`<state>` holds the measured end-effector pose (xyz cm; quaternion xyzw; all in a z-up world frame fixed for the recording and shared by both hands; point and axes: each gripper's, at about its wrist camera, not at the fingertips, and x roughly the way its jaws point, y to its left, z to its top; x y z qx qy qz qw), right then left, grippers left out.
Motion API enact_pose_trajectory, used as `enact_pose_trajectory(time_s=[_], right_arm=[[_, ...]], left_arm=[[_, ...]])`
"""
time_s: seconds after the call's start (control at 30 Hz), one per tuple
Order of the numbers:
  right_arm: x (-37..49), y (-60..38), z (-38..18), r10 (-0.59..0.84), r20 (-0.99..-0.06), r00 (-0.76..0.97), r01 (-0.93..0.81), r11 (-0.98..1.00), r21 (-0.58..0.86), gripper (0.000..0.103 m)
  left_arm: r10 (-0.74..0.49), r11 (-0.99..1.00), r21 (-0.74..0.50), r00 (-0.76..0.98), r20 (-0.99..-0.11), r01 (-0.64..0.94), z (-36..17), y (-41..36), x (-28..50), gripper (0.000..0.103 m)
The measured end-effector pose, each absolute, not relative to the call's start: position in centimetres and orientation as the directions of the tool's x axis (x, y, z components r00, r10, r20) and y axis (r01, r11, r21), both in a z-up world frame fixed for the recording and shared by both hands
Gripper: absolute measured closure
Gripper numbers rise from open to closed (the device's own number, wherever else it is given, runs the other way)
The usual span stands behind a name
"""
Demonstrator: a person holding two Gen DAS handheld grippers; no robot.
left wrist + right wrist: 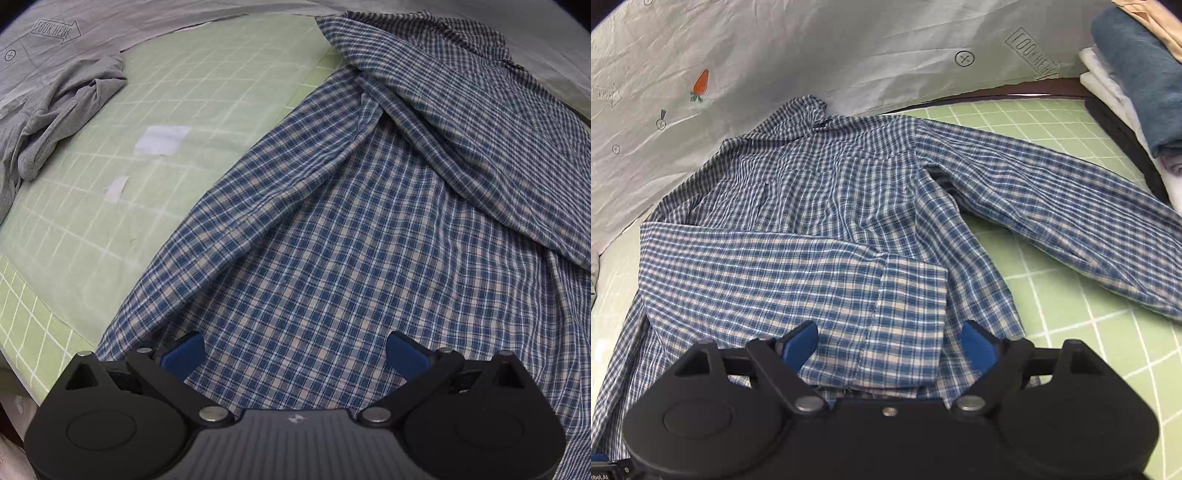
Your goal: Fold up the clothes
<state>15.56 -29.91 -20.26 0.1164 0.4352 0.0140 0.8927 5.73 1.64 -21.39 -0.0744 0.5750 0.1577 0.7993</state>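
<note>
Only the left view shows a gray shirt (55,110) at the green mat's (92,229) far edge. The checked shirt (812,221) lies mid-mat. Left tongs (295,354) and right tongs (890,343) gape wide, holding nothing.

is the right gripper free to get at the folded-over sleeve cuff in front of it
Probably yes: the right gripper is open, the cuff lies on top of the plaid shirt between its fingers, nothing covering it.
</note>
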Motion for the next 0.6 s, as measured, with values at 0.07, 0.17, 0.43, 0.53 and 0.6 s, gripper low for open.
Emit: enact_pose_trajectory(time_s=[0.07, 0.17, 0.43, 0.53, 0.6], right_arm=[[16.3, -29.8, -20.7, 0.134, -0.782, 0.609, 0.055, 0.976, 0.21, 0.017], [17.1, -29.5, -21.0, 0.147, -0.783, 0.605, 0.006, 0.982, 0.189, 0.022], [17.5, -29.3, -19.7, 0.241, -0.731, 0.638, -0.095, 0.967, 0.236, 0.086], [17.6, -29.7, -17.8, 0.253, -0.672, 0.696, -0.139, 0.966, 0.22, 0.087], [17.8, -30.6, -16.2, 0.233, -0.624, 0.746, -0.138, 0.971, 0.198, 0.087]], left_arm=[[0.156, 0.928, 0.044, 0.277, -0.948, -0.371, -21.7, 1.7, 5.8, 0.0], [0.143, 0.921, 0.03, 0.267, -0.953, -0.389, -22.0, 1.9, 5.9, 0.0], [0.139, 0.911, 0.016, 0.269, -0.953, -0.413, -22.4, 1.8, 5.6, 0.0], [0.146, 0.907, 0.016, 0.278, -0.949, -0.42, -22.5, 1.5, 5.4, 0.0], [0.148, 0.903, 0.016, 0.277, -0.949, -0.429, -22.6, 1.4, 5.3, 0.0]])
